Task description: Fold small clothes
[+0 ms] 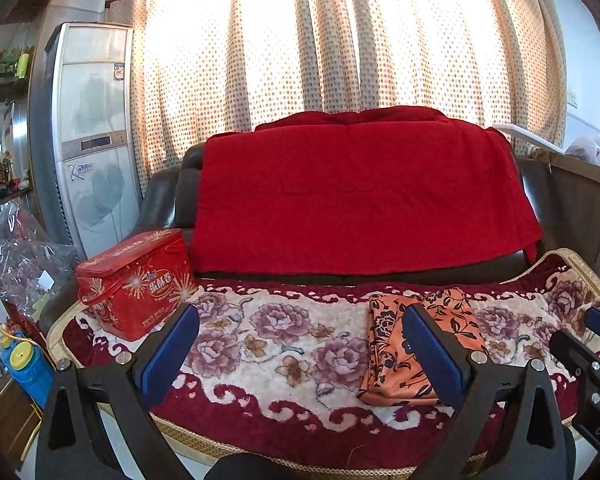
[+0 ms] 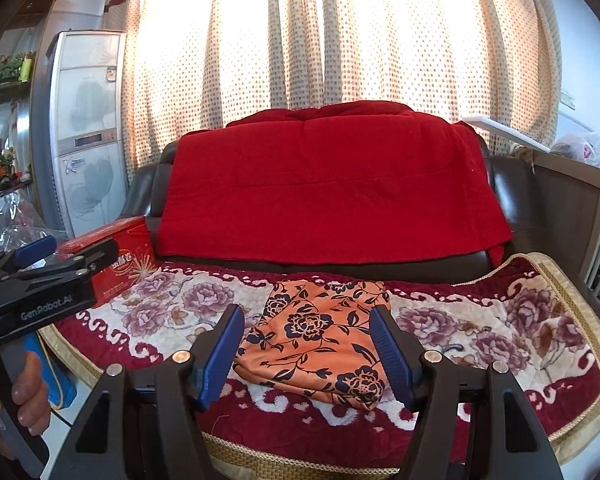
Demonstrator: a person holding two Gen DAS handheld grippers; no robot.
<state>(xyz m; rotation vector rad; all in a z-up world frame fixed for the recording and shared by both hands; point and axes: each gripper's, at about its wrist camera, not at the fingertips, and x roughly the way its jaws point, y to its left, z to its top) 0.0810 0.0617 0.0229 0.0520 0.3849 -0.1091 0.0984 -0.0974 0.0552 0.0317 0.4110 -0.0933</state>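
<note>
A small orange garment with a dark flower print (image 2: pixel 320 340) lies folded on the flowered seat blanket (image 2: pixel 500 332). My right gripper (image 2: pixel 306 354) is open and empty, held just in front of the garment with a finger on either side of it in the view. In the left wrist view the garment (image 1: pixel 392 352) lies to the right, partly behind the right finger. My left gripper (image 1: pixel 302 350) is open and empty over the bare blanket (image 1: pixel 280 344), left of the garment. The left gripper also shows at the left edge of the right wrist view (image 2: pixel 52 256).
A red tin box (image 1: pixel 136 280) stands on the sofa's left end. A red blanket (image 1: pixel 360 200) hangs over the dark sofa back. A standing air conditioner (image 1: pixel 92 136) and clutter are at the left, a wooden panel (image 1: pixel 580 208) at the right.
</note>
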